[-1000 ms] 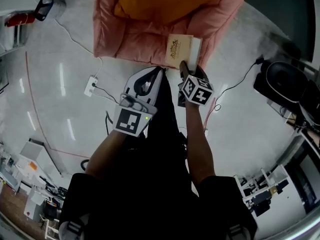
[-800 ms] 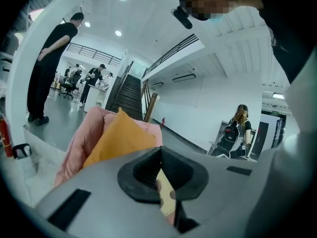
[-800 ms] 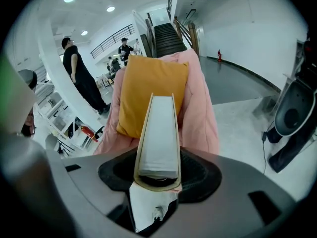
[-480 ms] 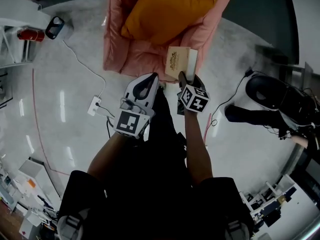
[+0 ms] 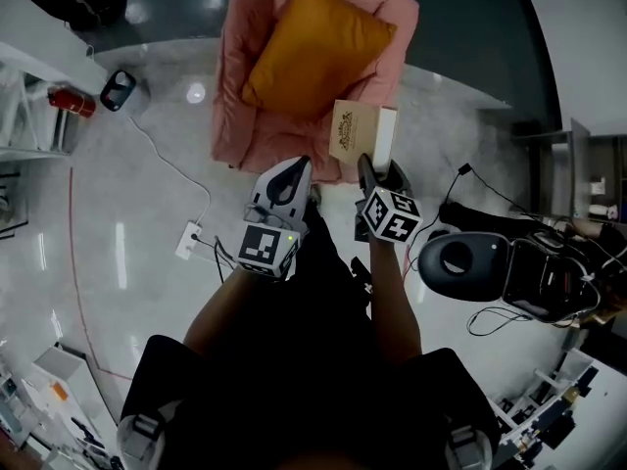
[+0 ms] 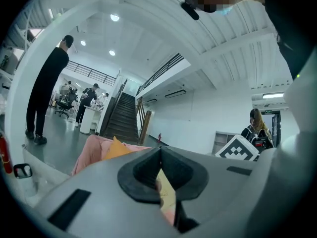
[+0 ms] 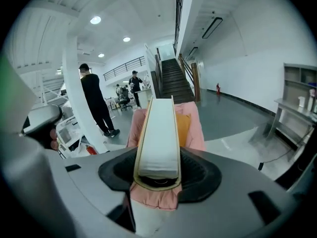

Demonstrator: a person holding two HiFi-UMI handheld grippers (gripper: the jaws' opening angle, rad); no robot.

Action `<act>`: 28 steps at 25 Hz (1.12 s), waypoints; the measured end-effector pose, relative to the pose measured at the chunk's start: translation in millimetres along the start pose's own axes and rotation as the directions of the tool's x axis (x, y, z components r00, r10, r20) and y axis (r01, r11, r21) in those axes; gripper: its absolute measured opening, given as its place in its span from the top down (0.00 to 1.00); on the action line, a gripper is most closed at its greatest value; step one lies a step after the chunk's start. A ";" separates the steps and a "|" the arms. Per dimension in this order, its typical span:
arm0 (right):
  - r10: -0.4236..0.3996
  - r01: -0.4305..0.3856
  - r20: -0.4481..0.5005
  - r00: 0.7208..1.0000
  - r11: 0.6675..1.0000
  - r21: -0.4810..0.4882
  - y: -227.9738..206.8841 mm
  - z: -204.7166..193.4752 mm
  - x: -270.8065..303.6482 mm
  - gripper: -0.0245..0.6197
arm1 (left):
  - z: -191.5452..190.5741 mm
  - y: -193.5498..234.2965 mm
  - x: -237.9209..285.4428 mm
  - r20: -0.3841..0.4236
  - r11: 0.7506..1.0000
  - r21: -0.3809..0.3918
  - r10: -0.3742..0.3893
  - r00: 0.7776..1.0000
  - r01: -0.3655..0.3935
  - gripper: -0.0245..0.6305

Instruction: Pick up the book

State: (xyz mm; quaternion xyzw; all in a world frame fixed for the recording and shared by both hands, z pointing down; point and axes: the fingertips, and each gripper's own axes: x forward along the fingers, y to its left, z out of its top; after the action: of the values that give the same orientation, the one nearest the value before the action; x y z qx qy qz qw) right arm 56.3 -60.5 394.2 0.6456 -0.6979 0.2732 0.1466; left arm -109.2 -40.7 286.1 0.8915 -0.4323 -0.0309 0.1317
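Observation:
The book (image 5: 361,133), tan-covered with white page edges, is up in the air in front of the pink armchair (image 5: 240,116). My right gripper (image 5: 377,164) is shut on its near end. In the right gripper view the book (image 7: 158,133) stands on edge between the jaws of the right gripper (image 7: 157,176), page edges facing up. My left gripper (image 5: 300,163) hovers just left of the book with its jaws together and nothing in them. In the left gripper view the left gripper (image 6: 159,153) shows its pads meeting, with a sliver of the book beyond.
An orange cushion (image 5: 315,45) lies on the armchair. A white power strip (image 5: 189,240) with cables lies on the pale floor at left. A black device (image 5: 460,258) sits at right, a red extinguisher (image 5: 69,99) at far left. A person (image 7: 96,103) stands beyond.
Both grippers have risen. The book has come up off the armchair's front edge, still in the right gripper. The armchair looks smaller and farther below.

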 end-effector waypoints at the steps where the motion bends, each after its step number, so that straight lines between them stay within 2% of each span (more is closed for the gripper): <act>1: 0.000 0.000 0.017 1.000 1.000 -0.005 2.4 5.0 -10.3 0.61 | 3.5 -2.0 -3.6 0.006 1.000 0.003 -0.003 1.000 0.003 0.95; 7: -0.009 0.010 0.123 0.992 1.000 -0.004 19.4 29.2 -70.6 0.61 | 24.6 -9.9 -25.9 0.030 1.000 0.007 -0.023 0.999 0.023 0.95; 15: 0.010 -0.004 0.229 0.973 1.000 -0.031 41.1 49.7 -137.3 0.61 | 30.3 -33.3 -51.8 0.028 0.998 -0.006 -0.055 0.998 0.055 0.95; 21: 0.042 -0.035 0.264 0.964 0.999 -0.032 43.6 54.6 -160.0 0.61 | 24.4 -48.5 -57.3 0.002 0.998 -0.007 -0.062 0.998 0.062 0.95; 28: 0.062 -0.064 0.275 0.959 0.998 -0.002 20.4 42.3 -184.0 0.61 | 12.7 -80.9 -62.3 -0.031 0.998 0.018 -0.059 0.998 0.059 0.95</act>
State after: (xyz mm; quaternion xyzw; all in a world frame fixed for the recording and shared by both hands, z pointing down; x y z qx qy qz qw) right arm 65.3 66.8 253.5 0.6552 -0.7308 0.1878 0.0373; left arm -88.5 53.1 249.1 0.9054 -0.4041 -0.0170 0.1290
